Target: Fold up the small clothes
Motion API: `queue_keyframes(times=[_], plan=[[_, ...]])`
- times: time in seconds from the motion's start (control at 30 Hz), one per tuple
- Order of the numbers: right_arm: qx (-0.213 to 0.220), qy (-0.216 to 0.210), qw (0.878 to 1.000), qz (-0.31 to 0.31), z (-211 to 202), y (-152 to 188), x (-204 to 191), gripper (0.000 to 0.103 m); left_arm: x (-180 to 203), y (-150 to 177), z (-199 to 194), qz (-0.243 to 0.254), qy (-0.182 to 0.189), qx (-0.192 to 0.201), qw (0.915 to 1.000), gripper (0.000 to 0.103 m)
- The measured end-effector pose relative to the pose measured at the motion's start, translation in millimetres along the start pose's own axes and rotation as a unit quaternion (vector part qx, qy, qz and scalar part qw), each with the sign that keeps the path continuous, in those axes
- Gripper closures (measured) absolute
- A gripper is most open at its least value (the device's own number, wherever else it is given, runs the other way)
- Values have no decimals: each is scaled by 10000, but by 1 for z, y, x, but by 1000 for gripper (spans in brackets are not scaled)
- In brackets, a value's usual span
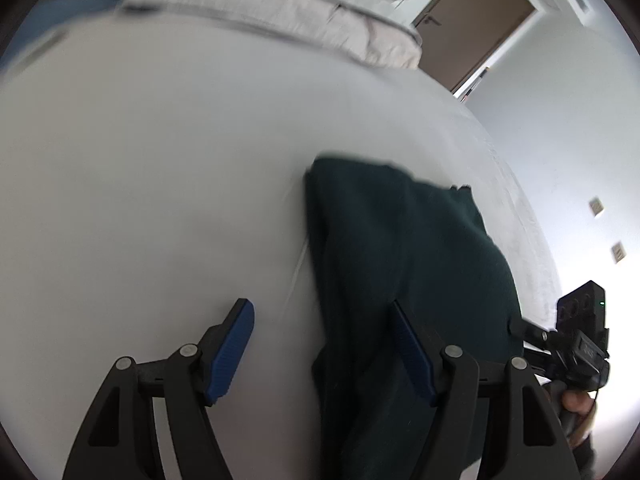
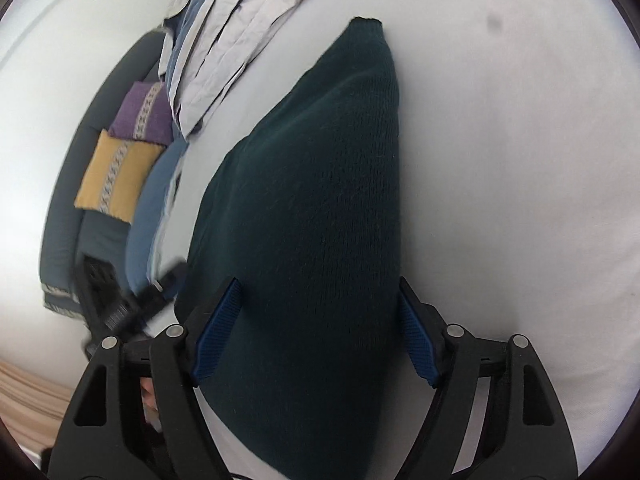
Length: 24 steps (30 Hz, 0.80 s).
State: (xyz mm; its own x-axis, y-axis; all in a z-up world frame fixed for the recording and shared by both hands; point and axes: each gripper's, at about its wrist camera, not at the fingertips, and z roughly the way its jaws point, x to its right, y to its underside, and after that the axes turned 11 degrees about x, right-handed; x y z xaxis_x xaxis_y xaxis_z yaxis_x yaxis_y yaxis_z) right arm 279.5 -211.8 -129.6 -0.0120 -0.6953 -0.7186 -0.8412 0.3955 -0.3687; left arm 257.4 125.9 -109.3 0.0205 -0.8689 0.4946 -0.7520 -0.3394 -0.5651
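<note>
On a white bed (image 1: 160,160), a dark green knitted garment (image 1: 400,260) lies in a long, narrow bundle, its far end reaching toward the pillows and its near end running under the cameras.

At the left of the scene, the left gripper (image 1: 324,344) hangs over the sheet with its blue pads spread wide. One finger stands over bare bedding and the other over the cloth, so the garment's left edge runs between them, but neither pad presses on it; this claw is open and holds nothing. Beyond it, folded pale bedding (image 1: 280,12) is stacked at the head of the bed, with a brown door (image 1: 476,28) behind.

To the right, the right gripper (image 2: 316,332) straddles the same garment (image 2: 312,208). Its jaws are also apart, one on each flank of the knit, and the fabric lies slack on the mattress rather than pinched. In that view a yellow cushion (image 2: 114,176) and a purple cushion (image 2: 142,114) sit on a dark sofa (image 2: 64,220) off the bed's far side.

As a judgement, the fold looks partly done: the garment appears doubled lengthwise into a strip, with the layers roughly stacked and one corner at the far end still uneven. What seems left is to bring one end over the other to shorten the strip, then smooth it. No finished pile of small clothes can be made out in either view.
</note>
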Motion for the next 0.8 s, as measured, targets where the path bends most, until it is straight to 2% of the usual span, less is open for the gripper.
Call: queue_keyframes(times=[0.17,0.3,0.43,0.67,0.8], plan=[[-27,218,9996,-189,6,4,-6,43,-2,-6,16,-196,166,-387,9989,34],[55,188,9997,-133,5,7,-4,52,-1,-8,32,-437,439,-717,9955,57],[143,262,9992,-280,-2,14,-9,58,-3,-8,41,-723,672,-900,9910,68],[292,322,9968,-677,-36,19,-32,66,11,-7,19,-662,641,-744,9930,77],[423,225,9950,-872,-75,32,-55,66,38,3,-20,-382,802,-579,9944,77]])
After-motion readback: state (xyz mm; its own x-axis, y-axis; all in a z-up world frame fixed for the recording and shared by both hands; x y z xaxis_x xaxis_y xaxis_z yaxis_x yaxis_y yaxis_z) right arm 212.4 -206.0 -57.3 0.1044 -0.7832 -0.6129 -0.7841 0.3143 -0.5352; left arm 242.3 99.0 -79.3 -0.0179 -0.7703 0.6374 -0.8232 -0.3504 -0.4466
